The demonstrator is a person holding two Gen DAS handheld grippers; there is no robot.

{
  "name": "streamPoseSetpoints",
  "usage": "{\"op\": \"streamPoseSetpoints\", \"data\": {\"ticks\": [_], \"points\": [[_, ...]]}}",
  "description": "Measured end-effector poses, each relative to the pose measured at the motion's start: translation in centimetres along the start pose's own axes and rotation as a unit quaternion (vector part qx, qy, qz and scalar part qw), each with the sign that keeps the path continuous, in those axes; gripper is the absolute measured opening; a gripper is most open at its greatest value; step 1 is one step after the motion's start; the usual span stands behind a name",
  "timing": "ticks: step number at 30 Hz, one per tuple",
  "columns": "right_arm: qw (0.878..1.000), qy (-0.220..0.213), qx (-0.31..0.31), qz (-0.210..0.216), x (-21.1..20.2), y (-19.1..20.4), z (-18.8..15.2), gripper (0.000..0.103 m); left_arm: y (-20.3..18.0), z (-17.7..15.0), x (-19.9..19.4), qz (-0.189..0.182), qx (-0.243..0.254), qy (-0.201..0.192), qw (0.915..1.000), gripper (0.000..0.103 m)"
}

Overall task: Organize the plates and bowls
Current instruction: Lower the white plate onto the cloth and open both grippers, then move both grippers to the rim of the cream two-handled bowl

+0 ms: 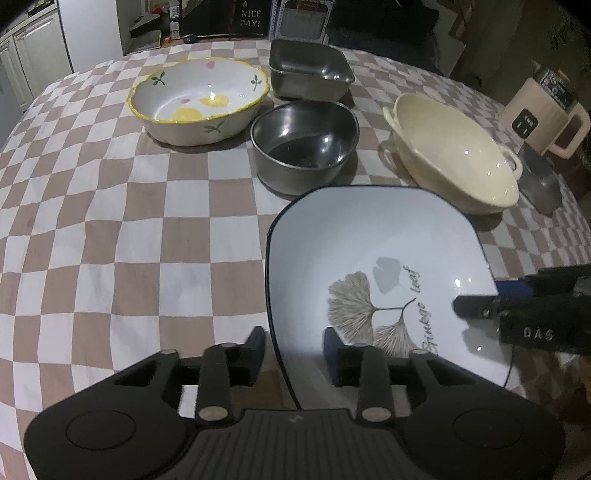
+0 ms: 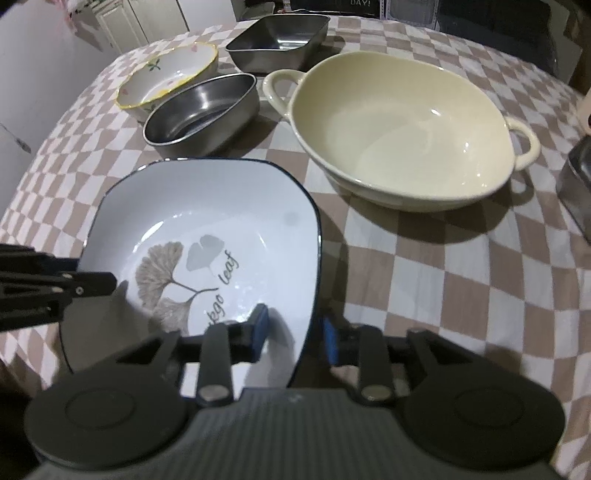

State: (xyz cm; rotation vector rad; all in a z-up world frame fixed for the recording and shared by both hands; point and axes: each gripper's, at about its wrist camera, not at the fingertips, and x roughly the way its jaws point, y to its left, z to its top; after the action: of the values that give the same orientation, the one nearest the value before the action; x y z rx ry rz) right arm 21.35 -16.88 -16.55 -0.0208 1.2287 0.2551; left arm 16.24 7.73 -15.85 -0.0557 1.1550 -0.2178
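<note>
A white square plate with a dark rim and a ginkgo leaf print is held between both grippers above the checkered cloth. My left gripper straddles its left rim, one finger on each side. My right gripper straddles its right rim the same way; it shows in the left wrist view, and the left one in the right wrist view. A gap shows between the pads and the rim, so the grip is unclear. A cream two-handled bowl stands beyond.
A round steel bowl, a square steel dish and a white bowl with a yellow rim and lemon print stand farther back. A beige kettle and a metal box are at the right.
</note>
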Motion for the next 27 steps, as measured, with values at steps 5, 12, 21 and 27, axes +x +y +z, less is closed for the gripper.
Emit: {"op": "streamPoseSetpoints", "data": {"ticks": [5, 12, 21, 27], "points": [[1.000, -0.023, 0.010, 0.004, -1.3, -0.3, 0.1, 0.063, 0.2, 0.1, -1.4, -0.013, -0.018, -0.020, 0.9996, 0.066], [0.996, -0.077, 0.029, 0.015, -4.6, -0.8, 0.6, 0.089, 0.0, 0.0, -4.0, -0.013, -0.023, -0.060, 0.9979, 0.091], [0.991, -0.131, 0.021, 0.017, -8.0, -0.9, 0.8, 0.102, 0.6, -0.1, -7.0, -0.015, -0.051, -0.102, 0.9933, 0.101], [0.984, -0.178, 0.026, 0.013, -10.3, -2.3, 0.9, 0.102, -0.2, 1.0, -9.0, -0.012, -0.055, -0.159, 0.9856, 0.103]]}}
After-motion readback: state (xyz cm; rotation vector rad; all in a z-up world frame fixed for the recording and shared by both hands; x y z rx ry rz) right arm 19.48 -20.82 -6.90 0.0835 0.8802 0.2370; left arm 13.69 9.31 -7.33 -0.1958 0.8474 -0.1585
